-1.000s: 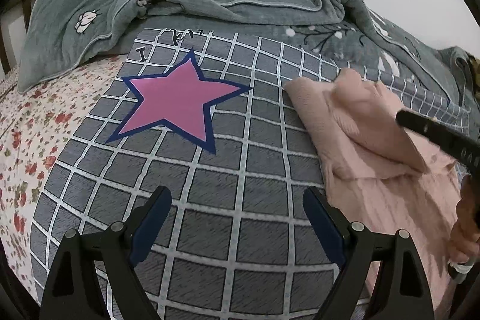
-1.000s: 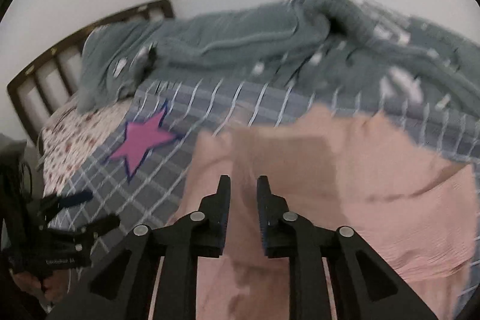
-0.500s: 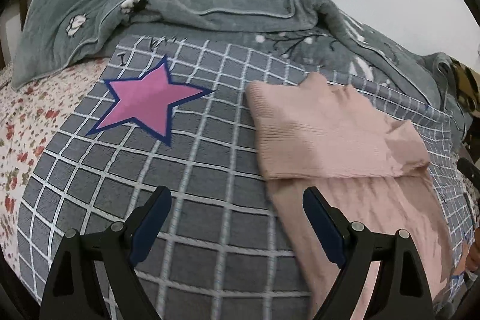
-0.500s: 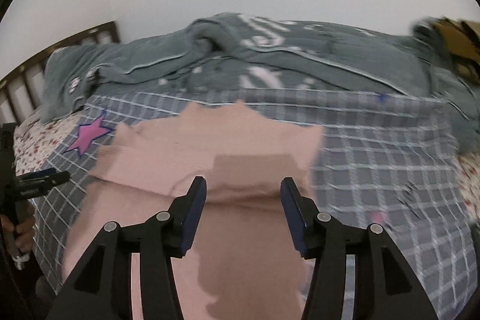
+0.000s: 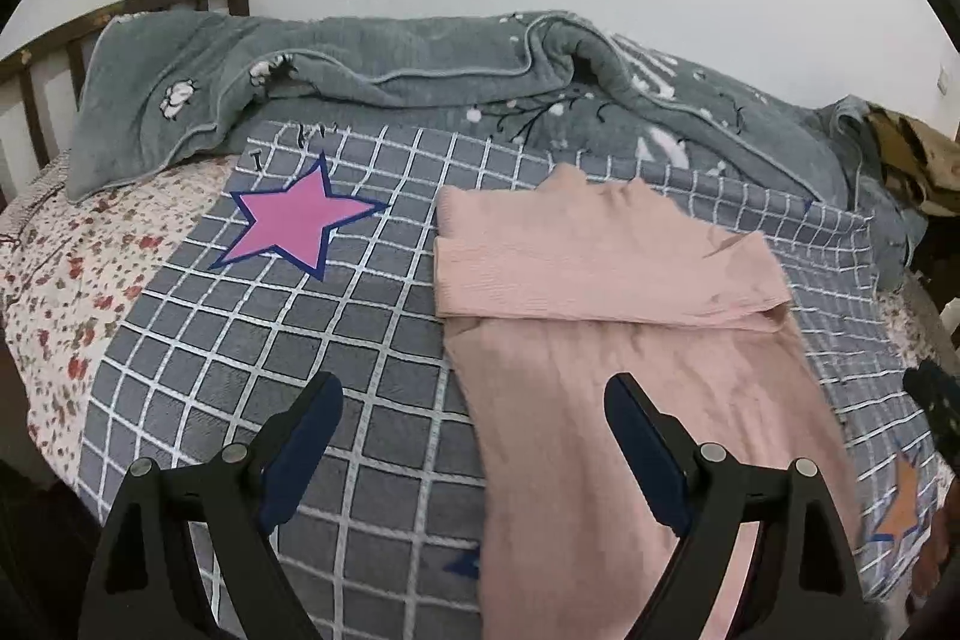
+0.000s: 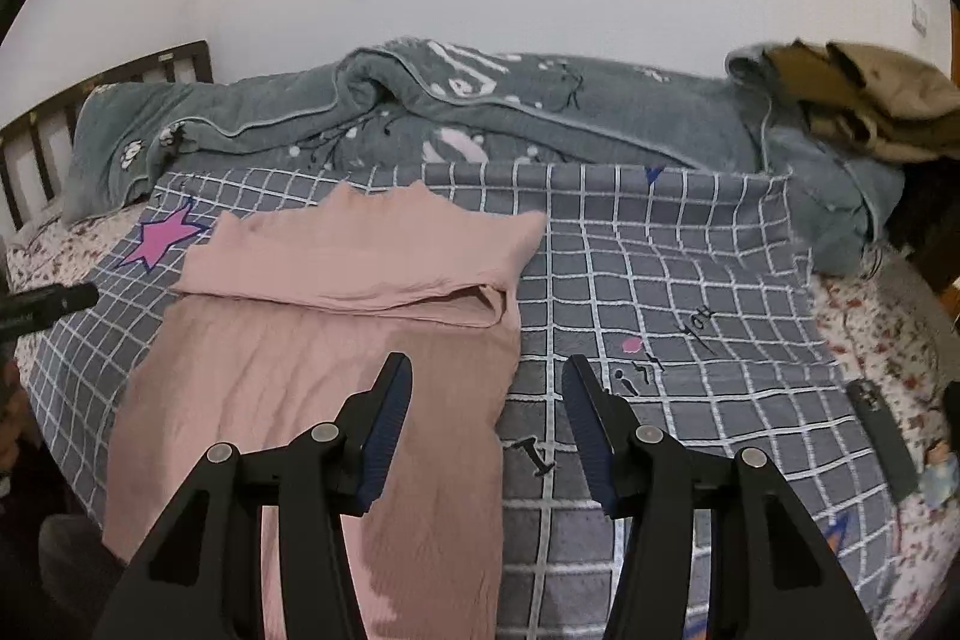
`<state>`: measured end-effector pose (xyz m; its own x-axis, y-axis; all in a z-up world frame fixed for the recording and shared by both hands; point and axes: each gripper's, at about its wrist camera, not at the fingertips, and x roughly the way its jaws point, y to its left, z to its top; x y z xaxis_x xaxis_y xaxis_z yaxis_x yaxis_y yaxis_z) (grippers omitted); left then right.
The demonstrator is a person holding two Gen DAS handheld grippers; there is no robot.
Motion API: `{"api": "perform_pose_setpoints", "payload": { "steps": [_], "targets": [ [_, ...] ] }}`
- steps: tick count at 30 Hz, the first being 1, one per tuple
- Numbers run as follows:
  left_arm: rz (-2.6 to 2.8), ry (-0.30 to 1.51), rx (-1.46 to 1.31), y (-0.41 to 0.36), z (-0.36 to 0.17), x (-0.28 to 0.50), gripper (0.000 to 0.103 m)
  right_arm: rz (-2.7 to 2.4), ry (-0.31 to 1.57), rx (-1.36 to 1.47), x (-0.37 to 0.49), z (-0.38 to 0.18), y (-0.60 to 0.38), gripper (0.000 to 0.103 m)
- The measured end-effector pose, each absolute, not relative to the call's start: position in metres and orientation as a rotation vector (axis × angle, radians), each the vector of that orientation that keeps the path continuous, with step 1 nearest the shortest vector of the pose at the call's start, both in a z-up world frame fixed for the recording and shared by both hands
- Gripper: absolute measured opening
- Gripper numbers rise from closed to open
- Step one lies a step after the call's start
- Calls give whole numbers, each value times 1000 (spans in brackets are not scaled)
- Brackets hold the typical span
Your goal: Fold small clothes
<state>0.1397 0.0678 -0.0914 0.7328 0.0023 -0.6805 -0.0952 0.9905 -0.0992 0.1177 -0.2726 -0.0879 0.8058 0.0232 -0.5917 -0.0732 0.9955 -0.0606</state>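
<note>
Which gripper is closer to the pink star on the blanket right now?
Left. The left gripper hangs open just short of the pink star, while the right gripper sits across the pink garment from it.

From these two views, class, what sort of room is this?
Most likely a bedroom: a wooden headboard, a rumpled grey quilt and a floral bedsheet surround the pink garment.

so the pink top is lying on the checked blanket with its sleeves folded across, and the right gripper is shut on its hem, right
Not quite. The right gripper is open and holds nothing; the right wrist view shows its jaws spread above the pink top. The rest stands: the top lies on the checked blanket with its sleeves folded across.
</note>
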Motion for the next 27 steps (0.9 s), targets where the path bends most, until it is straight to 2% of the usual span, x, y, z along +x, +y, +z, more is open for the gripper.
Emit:
{"api": "perform_pose_setpoints", "payload": {
  "steps": [9,19,27],
  "targets": [
    [87,696,-120,61,-75,143,88,71,588,-86,119,-71,-256,56],
    [60,692,-131,76,-107,231,89,29,673,-42,216,-115,-252,56],
    [49,680,-120,76,-126,290,89,-4,801,-136,276,-159,-264,56]
  ]
}}
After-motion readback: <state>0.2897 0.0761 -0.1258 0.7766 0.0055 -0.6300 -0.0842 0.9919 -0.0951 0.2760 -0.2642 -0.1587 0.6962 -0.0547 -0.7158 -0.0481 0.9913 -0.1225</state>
